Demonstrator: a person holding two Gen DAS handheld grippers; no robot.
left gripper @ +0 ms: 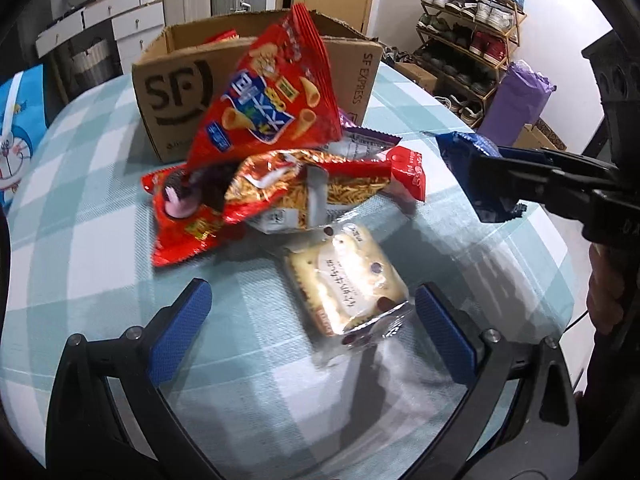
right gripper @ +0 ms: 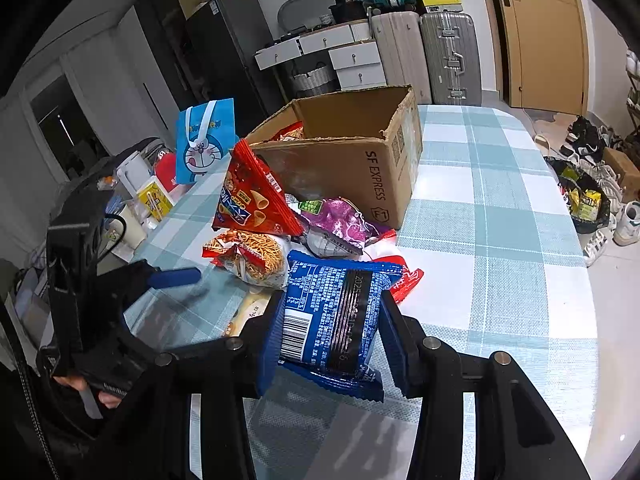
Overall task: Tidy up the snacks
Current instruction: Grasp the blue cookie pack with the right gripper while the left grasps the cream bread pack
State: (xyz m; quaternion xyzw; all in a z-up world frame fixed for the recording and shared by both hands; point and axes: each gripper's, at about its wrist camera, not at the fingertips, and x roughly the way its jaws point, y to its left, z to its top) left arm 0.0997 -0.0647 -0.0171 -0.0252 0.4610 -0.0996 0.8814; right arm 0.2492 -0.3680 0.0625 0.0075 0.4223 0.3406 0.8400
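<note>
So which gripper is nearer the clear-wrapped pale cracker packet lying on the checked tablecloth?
Left. The left gripper is open with the clear-wrapped cracker packet between its fingers; the right gripper is off to the side, shut on a blue foil packet.

You face the wooden door (right gripper: 536,36) | suitcases (right gripper: 450,56) just left of it | white drawers (right gripper: 352,56) further left | shoe rack (left gripper: 468,36) to its right.
</note>
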